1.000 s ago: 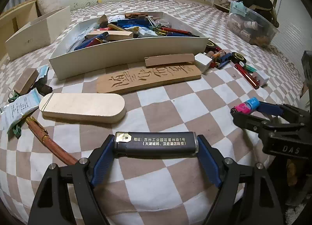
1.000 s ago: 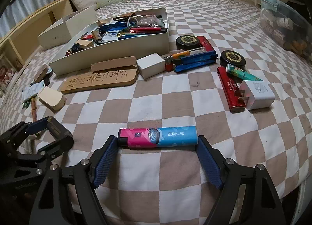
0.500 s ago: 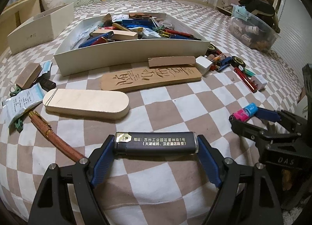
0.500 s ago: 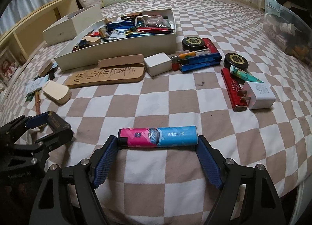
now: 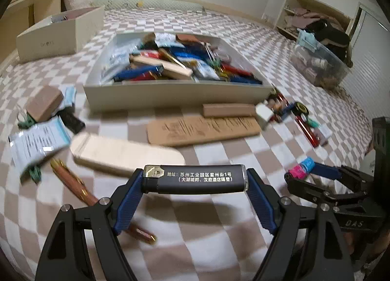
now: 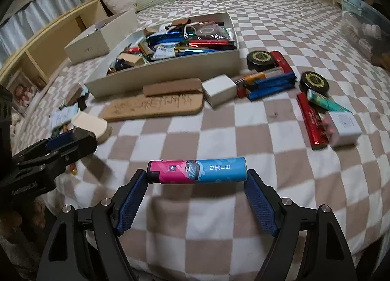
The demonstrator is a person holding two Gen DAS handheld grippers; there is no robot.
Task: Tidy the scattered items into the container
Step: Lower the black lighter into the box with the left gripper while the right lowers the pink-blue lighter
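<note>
Lighters are clamped lengthwise in both grippers: a black lighter (image 5: 195, 179) in the left gripper (image 5: 195, 184), a pink-and-blue lighter (image 6: 197, 170) in the right gripper (image 6: 197, 178), low in each frame. The open container (image 5: 175, 92), heaped with items, is seen at upper centre on the checkered bedspread (image 6: 243, 130).

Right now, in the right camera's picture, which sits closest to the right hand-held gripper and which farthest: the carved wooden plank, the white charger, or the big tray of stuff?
From the right hand-held gripper, which holds a pink-and-blue lighter:
1. White charger, right, on the blanket.
2. Carved wooden plank, ahead-left, in front of the tray.
3. Tray, farthest, behind the plank.
</note>
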